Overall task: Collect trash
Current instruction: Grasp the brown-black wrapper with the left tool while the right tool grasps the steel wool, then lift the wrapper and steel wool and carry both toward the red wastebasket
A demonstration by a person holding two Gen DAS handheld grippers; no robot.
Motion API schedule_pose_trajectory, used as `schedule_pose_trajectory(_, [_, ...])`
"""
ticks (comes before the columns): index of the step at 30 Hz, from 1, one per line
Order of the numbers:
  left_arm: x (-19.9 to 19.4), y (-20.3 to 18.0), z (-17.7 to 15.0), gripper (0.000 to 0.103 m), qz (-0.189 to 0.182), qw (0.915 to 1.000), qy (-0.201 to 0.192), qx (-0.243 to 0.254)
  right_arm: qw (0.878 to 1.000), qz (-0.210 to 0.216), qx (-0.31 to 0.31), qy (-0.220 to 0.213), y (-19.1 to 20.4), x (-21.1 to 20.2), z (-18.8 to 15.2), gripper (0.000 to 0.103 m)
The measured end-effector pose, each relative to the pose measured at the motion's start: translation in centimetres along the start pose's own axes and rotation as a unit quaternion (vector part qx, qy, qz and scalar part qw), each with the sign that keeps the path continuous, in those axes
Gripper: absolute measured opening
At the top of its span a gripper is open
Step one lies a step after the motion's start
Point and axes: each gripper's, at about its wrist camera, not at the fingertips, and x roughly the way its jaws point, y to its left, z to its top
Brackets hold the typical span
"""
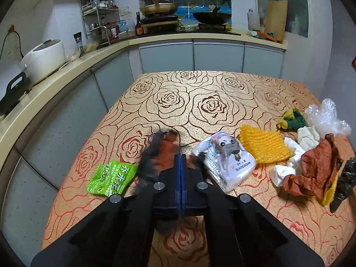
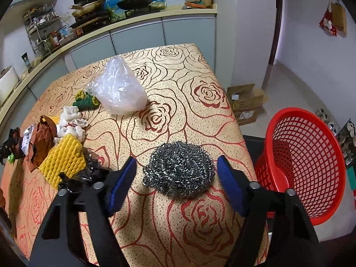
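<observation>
My left gripper (image 1: 180,158) is shut on a crumpled brown and black wrapper (image 1: 158,155), blurred, just above the rose-patterned table (image 1: 178,102). A green snack packet (image 1: 111,178) lies to its left and a white packet with a cartoon animal (image 1: 224,162) to its right. My right gripper (image 2: 178,169) is open, its blue pads on either side of a steel wool scourer (image 2: 180,169) resting on the table (image 2: 200,71). A red mesh basket (image 2: 304,166) stands on the floor beyond the table's right edge.
More trash lies in a pile: yellow foam net (image 2: 64,158), brown paper (image 2: 42,138), white tissue (image 2: 71,122), green-yellow scrubber (image 2: 85,100), clear plastic bag (image 2: 118,89). Cardboard boxes (image 2: 244,100) sit on the floor. Kitchen counter (image 1: 66,73) runs left and behind.
</observation>
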Motion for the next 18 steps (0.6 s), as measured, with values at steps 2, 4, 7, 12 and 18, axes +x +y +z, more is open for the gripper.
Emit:
schedule_pose_trajectory(2, [-0.6,0.4,0.1,0.000,-0.010,0.9999,-0.005,-0.008,1.000,-0.002,0.001,0.003,-0.1,0.3,0.1,0.059])
schedule_pose_trajectory(4, [-1.5,1.0,0.2,0.000,-0.022,0.9995,-0.013,-0.020,1.000,-0.002,0.000,0.003,-0.2,0.4,0.0,0.055])
schedule_pose_trajectory(7, [-2.6,1.5,0.3,0.000,-0.037,0.9985,-0.023,-0.033,1.000,-0.003,-0.004,-0.001,-0.2,0.4,-0.1,0.051])
schedule_pose_trajectory(12, [-3.9,1.4,0.3,0.000,-0.044,0.9981,-0.033,-0.030,1.000,0.001,-0.009,-0.005,-0.2,0.0,-0.2,0.046])
schedule_pose_trajectory(18, [-5.2,1.2,0.5,0.000,-0.044,0.9977,-0.042,-0.028,1.000,0.013,0.000,-0.019,-0.6,-1.4,-0.1,0.045])
